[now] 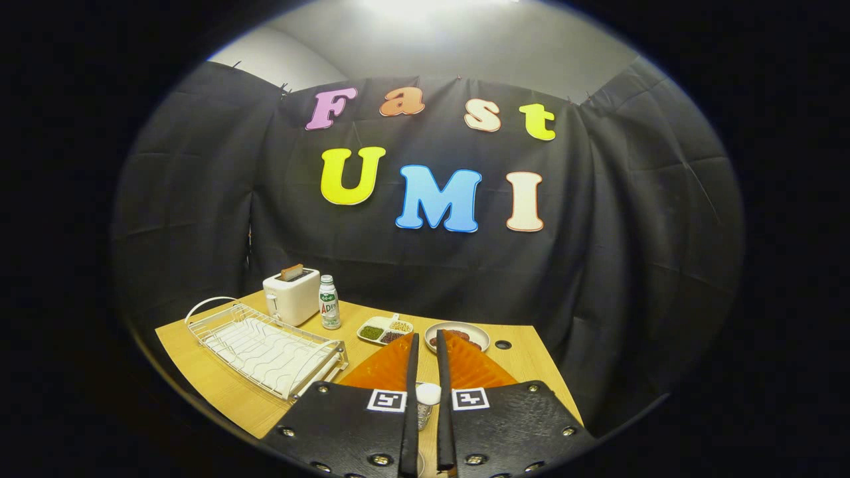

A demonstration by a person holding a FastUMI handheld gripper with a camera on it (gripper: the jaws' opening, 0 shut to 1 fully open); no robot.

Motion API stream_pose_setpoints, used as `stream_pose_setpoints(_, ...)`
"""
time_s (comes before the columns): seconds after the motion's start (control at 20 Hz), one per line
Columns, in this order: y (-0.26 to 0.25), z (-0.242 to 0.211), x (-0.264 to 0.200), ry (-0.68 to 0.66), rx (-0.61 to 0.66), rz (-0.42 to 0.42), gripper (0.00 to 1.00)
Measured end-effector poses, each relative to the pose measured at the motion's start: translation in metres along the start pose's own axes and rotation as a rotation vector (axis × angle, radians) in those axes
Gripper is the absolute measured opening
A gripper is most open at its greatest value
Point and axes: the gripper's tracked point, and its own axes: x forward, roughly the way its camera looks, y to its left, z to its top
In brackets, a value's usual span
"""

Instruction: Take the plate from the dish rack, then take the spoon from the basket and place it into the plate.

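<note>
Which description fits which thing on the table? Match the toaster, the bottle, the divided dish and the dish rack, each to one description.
Things:
1. toaster
2. bottle
3. divided dish
4. dish rack

Descriptions:
a. white wire, lying left of the fingers
b. holds green, pale and dark fillings in separate compartments
c. has a brown slice sticking out of its top
d. stands upright, white-capped, beside the toaster

Pairs: 1-c, 2-d, 3-b, 4-a.

The gripper has its fingers close together across the orange plate; whether they press on it cannot be told.
</note>
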Motion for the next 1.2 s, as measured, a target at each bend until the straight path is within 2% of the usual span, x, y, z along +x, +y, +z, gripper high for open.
stream_pose_setpoints(0.3, 0.013, -0.013, -0.009, 0.053, 0.01, -0.003, 0.11)
stream_pose_setpoints(0.6, 0.031, -0.048, -0.008, 0.153, 0.017, 0.028, 0.11)
stream_pose_setpoints(1.2, 0.095, -0.113, 0.006, 0.3, -0.041, 0.198, 0.11)
